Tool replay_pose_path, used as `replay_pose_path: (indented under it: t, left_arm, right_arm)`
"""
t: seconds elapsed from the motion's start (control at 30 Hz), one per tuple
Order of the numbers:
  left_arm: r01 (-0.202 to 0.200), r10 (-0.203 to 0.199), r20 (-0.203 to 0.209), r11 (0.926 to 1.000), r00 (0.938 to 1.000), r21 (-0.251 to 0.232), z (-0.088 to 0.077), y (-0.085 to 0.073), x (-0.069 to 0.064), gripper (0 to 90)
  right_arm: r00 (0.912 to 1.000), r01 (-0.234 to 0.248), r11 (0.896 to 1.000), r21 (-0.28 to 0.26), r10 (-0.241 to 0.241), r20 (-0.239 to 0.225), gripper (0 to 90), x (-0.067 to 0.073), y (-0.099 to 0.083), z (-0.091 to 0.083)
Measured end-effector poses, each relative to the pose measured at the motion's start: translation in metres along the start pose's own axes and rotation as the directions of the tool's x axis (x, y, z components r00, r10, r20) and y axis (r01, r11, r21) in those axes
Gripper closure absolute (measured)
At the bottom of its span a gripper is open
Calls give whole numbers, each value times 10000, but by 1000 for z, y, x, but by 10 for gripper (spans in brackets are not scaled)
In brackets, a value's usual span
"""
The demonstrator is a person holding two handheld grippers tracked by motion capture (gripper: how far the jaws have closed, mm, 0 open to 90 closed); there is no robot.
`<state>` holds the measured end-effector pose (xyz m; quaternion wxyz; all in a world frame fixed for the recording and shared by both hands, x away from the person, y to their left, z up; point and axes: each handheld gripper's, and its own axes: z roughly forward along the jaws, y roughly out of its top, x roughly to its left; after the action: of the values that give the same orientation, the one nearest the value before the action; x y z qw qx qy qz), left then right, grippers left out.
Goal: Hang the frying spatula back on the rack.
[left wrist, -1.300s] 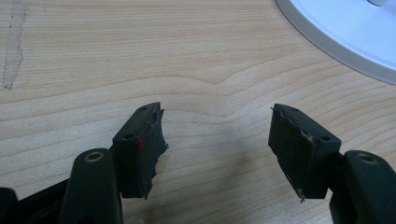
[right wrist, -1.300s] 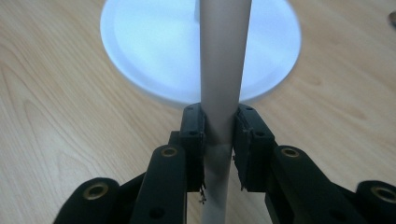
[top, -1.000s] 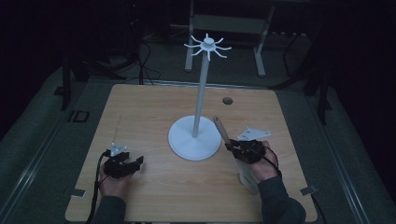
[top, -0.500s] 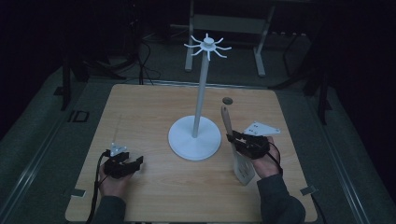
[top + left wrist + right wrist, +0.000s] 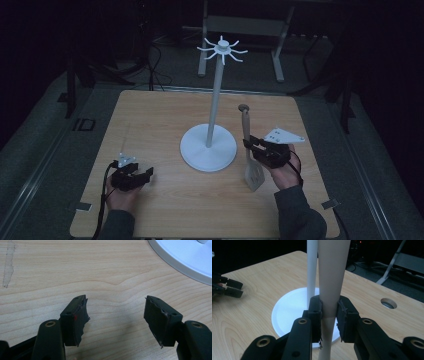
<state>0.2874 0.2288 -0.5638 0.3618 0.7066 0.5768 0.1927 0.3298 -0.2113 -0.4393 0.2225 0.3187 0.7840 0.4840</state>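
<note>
A wooden spatula (image 5: 248,145) stands nearly upright right of the white hook stand (image 5: 212,116), blade end down near the table. My right gripper (image 5: 256,146) is shut on its handle; in the right gripper view the pale handle (image 5: 332,277) runs up between the jaws of that gripper (image 5: 329,320), with the stand's pole (image 5: 312,270) and round base (image 5: 287,312) behind. My left gripper (image 5: 135,176) rests low at the table's front left, open; in the left gripper view the same gripper (image 5: 116,315) has bare wood between its jaws.
The wooden table (image 5: 150,115) has a round hole (image 5: 388,303) near its far right. The stand's base (image 5: 185,257) lies ahead and right of the left gripper. Dark floor, cables and a metal frame (image 5: 245,30) lie beyond the table.
The right gripper has lifted and tipped the spatula from a low slant to nearly upright, moving slightly back. The left gripper has stayed put.
</note>
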Motion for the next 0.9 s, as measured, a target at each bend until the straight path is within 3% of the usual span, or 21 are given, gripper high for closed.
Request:
replay_pose_path:
  t: [0.9]
  left_arm:
    - [20, -20, 25, 10000, 10000, 32, 0, 0, 0, 355]
  right_arm:
    - [10000, 52, 9951, -983, -54, -26, 747, 4, 16, -4]
